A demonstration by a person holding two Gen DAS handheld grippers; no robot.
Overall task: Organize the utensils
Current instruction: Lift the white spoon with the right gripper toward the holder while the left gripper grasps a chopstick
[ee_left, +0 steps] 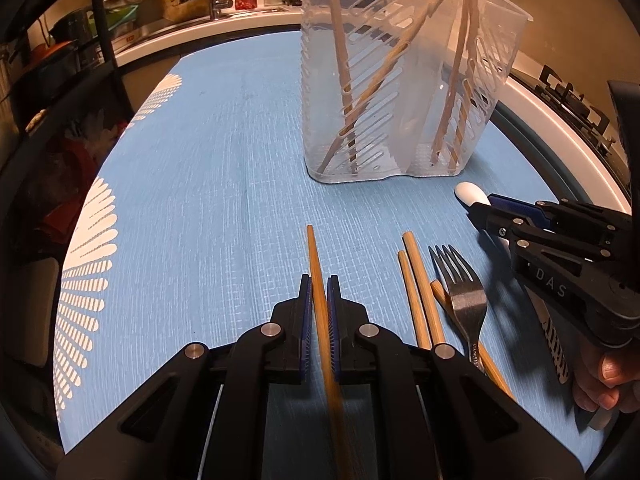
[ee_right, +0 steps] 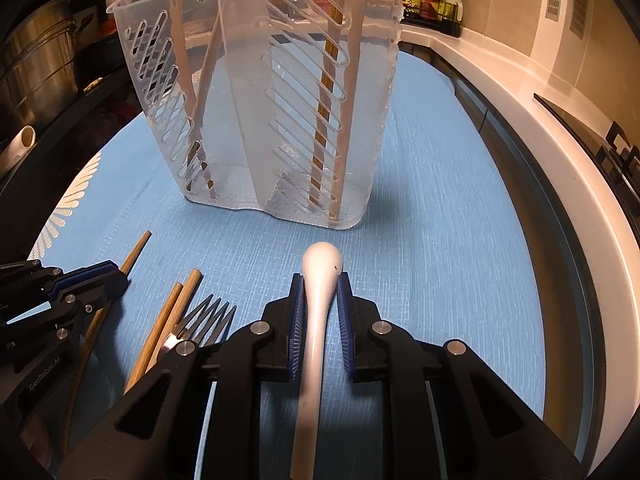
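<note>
Left gripper around tan chopstick, right gripper around white spoon

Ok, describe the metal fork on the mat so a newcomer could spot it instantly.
Start at the tall clear plastic utensil holder standing on the blue woven mat; nearer the camera lies a cluster of loose wooden chopsticks. The dark metal fork lies on the right side of that cluster, tines pointing toward the holder. It is the only metal, pronged piece there; its neighbours are plain wooden sticks.
</note>
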